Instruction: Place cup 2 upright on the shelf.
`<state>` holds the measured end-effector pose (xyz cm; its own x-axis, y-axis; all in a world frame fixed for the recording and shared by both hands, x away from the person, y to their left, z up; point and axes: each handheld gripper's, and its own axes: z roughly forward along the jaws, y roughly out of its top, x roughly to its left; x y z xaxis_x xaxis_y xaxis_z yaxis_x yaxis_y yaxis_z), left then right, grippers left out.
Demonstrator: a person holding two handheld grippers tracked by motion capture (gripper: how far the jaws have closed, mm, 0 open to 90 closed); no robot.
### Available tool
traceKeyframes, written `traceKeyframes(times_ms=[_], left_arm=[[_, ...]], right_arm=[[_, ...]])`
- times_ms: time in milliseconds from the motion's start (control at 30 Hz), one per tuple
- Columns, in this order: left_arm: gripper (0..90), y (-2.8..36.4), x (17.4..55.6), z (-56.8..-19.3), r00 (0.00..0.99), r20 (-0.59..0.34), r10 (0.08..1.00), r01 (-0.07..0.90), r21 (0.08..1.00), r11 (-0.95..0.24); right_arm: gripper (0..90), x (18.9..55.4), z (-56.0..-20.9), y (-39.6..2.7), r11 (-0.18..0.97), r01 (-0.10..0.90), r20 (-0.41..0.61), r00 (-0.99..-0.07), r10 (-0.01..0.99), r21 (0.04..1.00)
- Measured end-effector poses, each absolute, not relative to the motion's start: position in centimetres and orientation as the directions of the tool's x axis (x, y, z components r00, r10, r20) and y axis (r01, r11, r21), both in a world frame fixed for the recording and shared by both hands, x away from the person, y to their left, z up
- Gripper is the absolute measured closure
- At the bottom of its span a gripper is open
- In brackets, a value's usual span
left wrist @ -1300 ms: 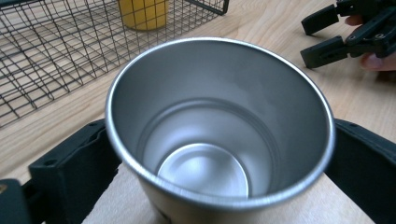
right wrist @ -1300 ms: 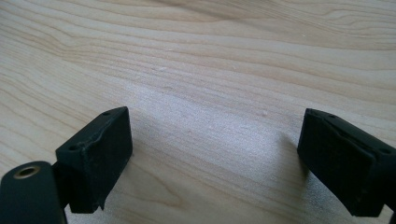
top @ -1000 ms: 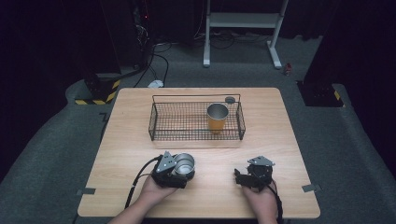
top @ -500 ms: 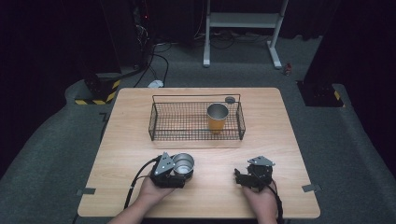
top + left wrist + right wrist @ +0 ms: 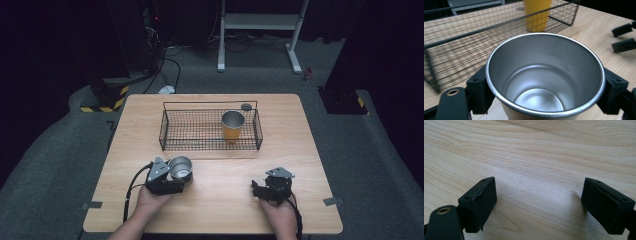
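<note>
High view puts the steel cup (image 5: 180,168) upright on the table (image 5: 310,150), just on the person's side of the wire basket (image 5: 172,131), with the left gripper (image 5: 172,176) clamped on its wall from both sides; in the left gripper view the pads (image 5: 480,91) press against the cup's sides below the rim, mouth up. From that cup, the basket lies straight ahead and slightly right, so the coming move is likely a lift up and over the near rail, keeping the cup's axis vertical. An orange cup (image 5: 232,126) already stands in the basket's right part; the left part is free. Right of the steel cup, well apart, the right gripper (image 5: 261,187) rests near the table's front with jaws spread and nothing between them. Dark carpeted floor (image 5: 60,150) surrounds the table.
</note>
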<state>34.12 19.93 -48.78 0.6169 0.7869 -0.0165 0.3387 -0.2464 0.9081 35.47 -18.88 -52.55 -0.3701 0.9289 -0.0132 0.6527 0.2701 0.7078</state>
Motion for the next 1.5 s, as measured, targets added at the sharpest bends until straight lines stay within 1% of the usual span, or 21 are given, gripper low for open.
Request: traceKeyframes(times_ms=[200, 300, 500, 667, 700, 1067, 1500], left_arm=[[18.7, 22.0, 33.8, -48.5, 0.576, -0.050, 0.816, 0.370, 0.906, -0.206], [18.7, 22.6, 33.4, -48.3, 0.564, -0.044, 0.825, 0.369, 0.907, -0.203], [18.7, 23.0, 33.1, -48.2, 0.538, -0.091, 0.838, 0.407, 0.899, -0.163], [18.7, 23.2, 33.1, -47.4, 0.525, -0.092, 0.846, 0.413, 0.897, -0.159], [18.7, 23.2, 33.1, -47.1, 0.521, -0.104, 0.847, 0.412, 0.900, -0.143], [18.7, 22.1, 34.1, -43.7, 0.521, -0.052, 0.852, 0.349, 0.924, -0.157], [18.7, 20.3, 36.7, -41.4, 0.518, -0.042, 0.854, 0.335, 0.929, -0.157]], right_arm=[[12.9, 35.5, -52.5, -18.9, 0.271, 0.653, -0.014, -0.370, 0.929, 0.707], [12.9, 35.5, -52.5, -18.9, 0.271, 0.653, -0.014, -0.371, 0.929, 0.707], [12.9, 35.5, -52.5, -18.9, 0.272, 0.653, -0.015, -0.371, 0.929, 0.707], [11.5, 35.5, -52.5, -18.8, 0.277, 0.655, -0.013, -0.378, 0.926, 0.703], [10.8, 35.5, -52.5, -18.8, 0.280, 0.654, -0.012, -0.382, 0.924, 0.703], [9.8, 35.6, -52.5, -18.8, 0.287, 0.654, -0.011, -0.392, 0.920, 0.700], [9.8, 35.6, -52.5, -18.8, 0.288, 0.654, -0.012, -0.392, 0.920, 0.700]])
